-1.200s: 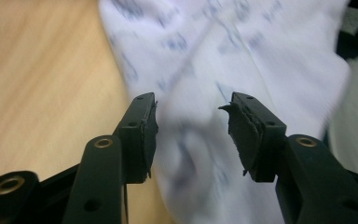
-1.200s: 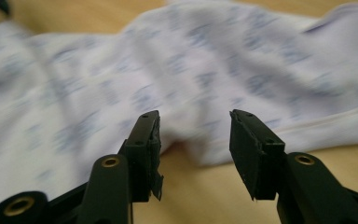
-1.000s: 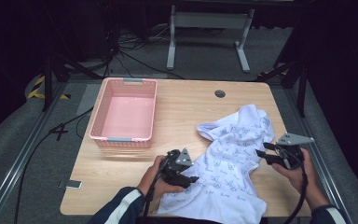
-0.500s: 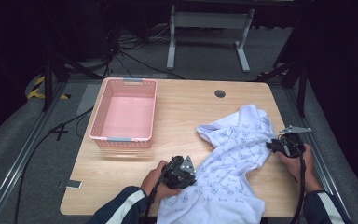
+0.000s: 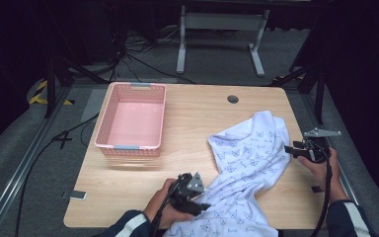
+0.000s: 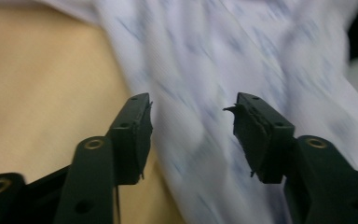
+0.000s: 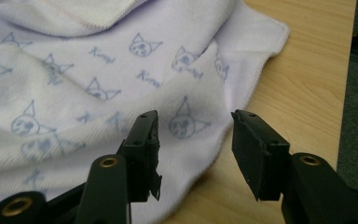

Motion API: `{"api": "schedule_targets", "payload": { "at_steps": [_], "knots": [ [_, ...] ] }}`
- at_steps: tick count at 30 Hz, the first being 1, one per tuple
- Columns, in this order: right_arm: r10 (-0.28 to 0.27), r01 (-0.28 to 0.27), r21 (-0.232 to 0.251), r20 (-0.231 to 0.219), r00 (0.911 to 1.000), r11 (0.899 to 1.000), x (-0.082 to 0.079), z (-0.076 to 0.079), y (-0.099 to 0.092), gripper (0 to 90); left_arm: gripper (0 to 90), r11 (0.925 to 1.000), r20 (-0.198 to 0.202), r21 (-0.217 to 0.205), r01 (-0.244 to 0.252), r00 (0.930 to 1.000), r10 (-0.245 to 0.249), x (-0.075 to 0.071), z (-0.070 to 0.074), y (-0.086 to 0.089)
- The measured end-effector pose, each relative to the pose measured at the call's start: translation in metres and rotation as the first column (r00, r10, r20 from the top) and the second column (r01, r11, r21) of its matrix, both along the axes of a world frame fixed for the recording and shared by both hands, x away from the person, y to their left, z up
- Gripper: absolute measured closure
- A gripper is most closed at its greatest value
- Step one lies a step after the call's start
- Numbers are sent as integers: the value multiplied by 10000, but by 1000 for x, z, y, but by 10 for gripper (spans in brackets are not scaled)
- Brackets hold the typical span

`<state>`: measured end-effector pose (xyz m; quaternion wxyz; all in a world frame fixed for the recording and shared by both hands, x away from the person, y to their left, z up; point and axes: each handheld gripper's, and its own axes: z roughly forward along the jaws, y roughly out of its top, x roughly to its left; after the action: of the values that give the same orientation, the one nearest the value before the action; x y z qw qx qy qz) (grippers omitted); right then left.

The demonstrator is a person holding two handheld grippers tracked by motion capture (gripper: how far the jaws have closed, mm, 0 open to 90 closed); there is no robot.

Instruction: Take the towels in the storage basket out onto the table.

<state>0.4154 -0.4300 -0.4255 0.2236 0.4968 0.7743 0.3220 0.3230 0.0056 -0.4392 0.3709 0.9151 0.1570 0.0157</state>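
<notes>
Both claws apart, nothing gripped.
Left claw (image 5: 202,205) near the front edge, right claw (image 5: 290,150) level, pointing inward; each claw's jaws have just been opening.

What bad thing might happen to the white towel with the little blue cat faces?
The white cat-face towel hangs over the near edge of the wooden table, so it may slide off. Both claws, left claw and right claw, have just opened and grip nothing, so a grab might catch only a thin fold, or miss. The pink plastic basket sits far away.

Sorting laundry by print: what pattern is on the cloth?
The cloth is white with small blue cat-face prints and lettering, clearest in the right gripper view.
</notes>
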Motion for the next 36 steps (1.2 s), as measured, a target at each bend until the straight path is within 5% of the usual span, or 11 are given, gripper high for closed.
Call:
{"api": "schedule_targets", "payload": {
  "at_steps": [4, 7, 10, 13, 15, 19, 21, 31, 33, 34, 36],
  "knots": [
    [191, -190, 45, -160, 9997, 9998, 10, -8, 8, 490, 415, 9974, 810, -169, -708, 9941, 719, 42, 6, -33],
    [506, -514, -225, -365, 9981, 9984, 9, -12, 16, 487, 415, 9904, 634, -420, -1320, 9889, 1344, 67, 3, -45],
    [644, -647, -112, -302, 9975, 9978, 4, -13, 16, 488, 427, 9708, 299, -766, -2274, 9727, 2302, 98, -8, -57],
    [662, -675, -335, -393, 9970, 9972, 3, -15, 17, 489, 475, 9656, 538, -630, -2522, 9653, 2556, 107, -14, -64],
    [615, -634, -476, -408, 9973, 9969, 1, -17, 17, 527, 566, 9635, 1251, -178, -2670, 9555, 2671, 112, -20, -68],
    [101, -136, -740, -474, 9988, 9972, 2, -20, 9, 555, 850, 9654, 1427, 301, -2589, 9571, 2522, 115, -23, -66],
    [-5, -35, -689, -583, 9983, 9976, 2, -21, 2, 554, 880, 9633, 1670, 683, -2597, 9549, 2456, 114, -21, -61],
    [-612, 562, -401, -1358, 9888, 9976, -9, -17, -17, 548, 878, 9595, 551, 959, -2651, 9638, 2608, 102, -15, -17],
    [-525, 439, -768, -1143, 9921, 9961, -11, -17, -15, 549, 704, 9626, 724, 541, -2656, 9625, 2615, 103, -13, -18],
    [-458, 359, -938, -1051, 9934, 9949, -11, -17, -13, 551, 704, 9508, 922, 398, -3072, 9486, 3026, 105, -10, -20],
    [-503, 423, -1036, -765, 9958, 9937, -11, -15, -10, 558, 535, 9439, 908, -163, -3297, 9397, 3298, 111, -5, -22]
  ]
}}
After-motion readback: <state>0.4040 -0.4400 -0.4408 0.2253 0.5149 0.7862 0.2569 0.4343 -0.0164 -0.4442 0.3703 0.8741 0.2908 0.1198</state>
